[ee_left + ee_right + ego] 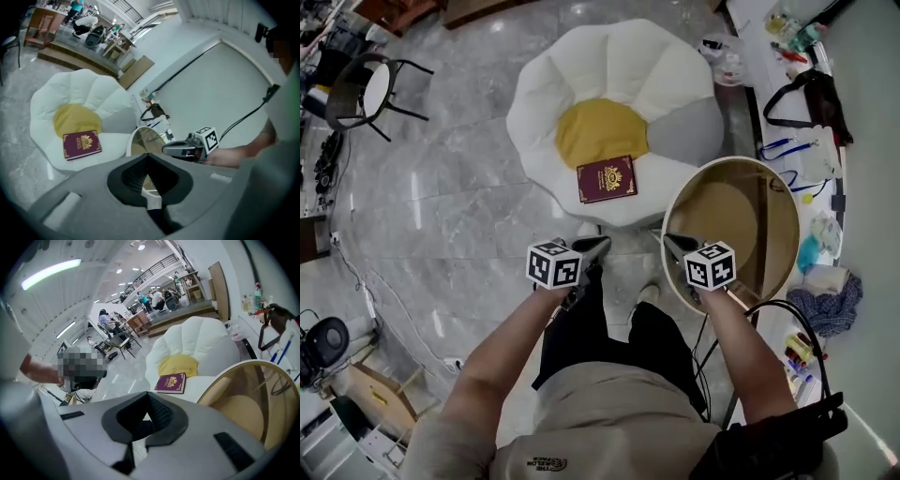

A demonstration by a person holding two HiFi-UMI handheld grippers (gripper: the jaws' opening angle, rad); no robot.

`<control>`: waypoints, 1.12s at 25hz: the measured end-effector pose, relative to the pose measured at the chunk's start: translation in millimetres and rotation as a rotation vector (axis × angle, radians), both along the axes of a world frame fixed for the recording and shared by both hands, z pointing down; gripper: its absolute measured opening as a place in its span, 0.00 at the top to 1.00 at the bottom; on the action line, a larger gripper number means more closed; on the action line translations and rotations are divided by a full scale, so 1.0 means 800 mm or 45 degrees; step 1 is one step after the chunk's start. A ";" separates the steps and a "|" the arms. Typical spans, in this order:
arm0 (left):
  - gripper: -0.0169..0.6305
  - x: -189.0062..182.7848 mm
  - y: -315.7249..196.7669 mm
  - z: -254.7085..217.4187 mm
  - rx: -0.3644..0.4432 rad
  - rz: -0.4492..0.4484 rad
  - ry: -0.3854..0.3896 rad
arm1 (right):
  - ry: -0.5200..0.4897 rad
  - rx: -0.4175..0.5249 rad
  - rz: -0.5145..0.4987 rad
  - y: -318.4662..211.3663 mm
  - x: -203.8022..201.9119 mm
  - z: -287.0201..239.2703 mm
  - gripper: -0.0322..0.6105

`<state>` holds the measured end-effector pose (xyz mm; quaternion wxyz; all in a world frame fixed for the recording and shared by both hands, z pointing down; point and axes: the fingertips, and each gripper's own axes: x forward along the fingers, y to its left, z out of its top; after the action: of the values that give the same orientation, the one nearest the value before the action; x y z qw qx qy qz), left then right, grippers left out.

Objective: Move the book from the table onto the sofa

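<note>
A maroon book [607,179] with a gold emblem lies flat on the white shell-shaped sofa [572,75], at the front edge of its seat beside the yellow cushion [600,129]. The same book [81,144] shows in the left gripper view and, as a small maroon book [170,383], in the right gripper view. My left gripper [598,246] is shut and empty, held up in front of me, short of the sofa. My right gripper [672,244] is shut and empty too, over the near rim of the round table [677,202].
The round table has a glass top and a tan shelf below. A white counter [825,122] along the right wall carries a black bag, pens and bottles. A black chair [366,89] stands at far left on the grey marble floor. A black cable runs near my right arm.
</note>
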<state>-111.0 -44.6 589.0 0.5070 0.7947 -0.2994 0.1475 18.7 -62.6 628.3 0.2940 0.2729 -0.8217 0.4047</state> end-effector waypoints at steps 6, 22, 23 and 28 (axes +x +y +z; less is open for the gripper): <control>0.96 0.073 0.066 -0.132 0.156 0.149 -0.033 | -0.057 0.147 -0.093 0.063 0.041 -0.140 0.93; 0.96 0.174 0.184 -0.365 0.612 0.446 -0.149 | -0.091 0.492 -0.147 0.184 0.105 -0.367 0.93; 0.96 0.174 0.184 -0.372 0.621 0.450 -0.148 | -0.101 0.507 -0.142 0.186 0.105 -0.377 0.93; 0.96 0.187 0.177 -0.377 0.644 0.444 -0.135 | -0.127 0.555 -0.132 0.186 0.115 -0.396 0.93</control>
<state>38.6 96.8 287.3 0.2438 0.9263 -0.2119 0.1942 110.6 86.4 311.5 0.2076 0.2672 -0.9162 0.2148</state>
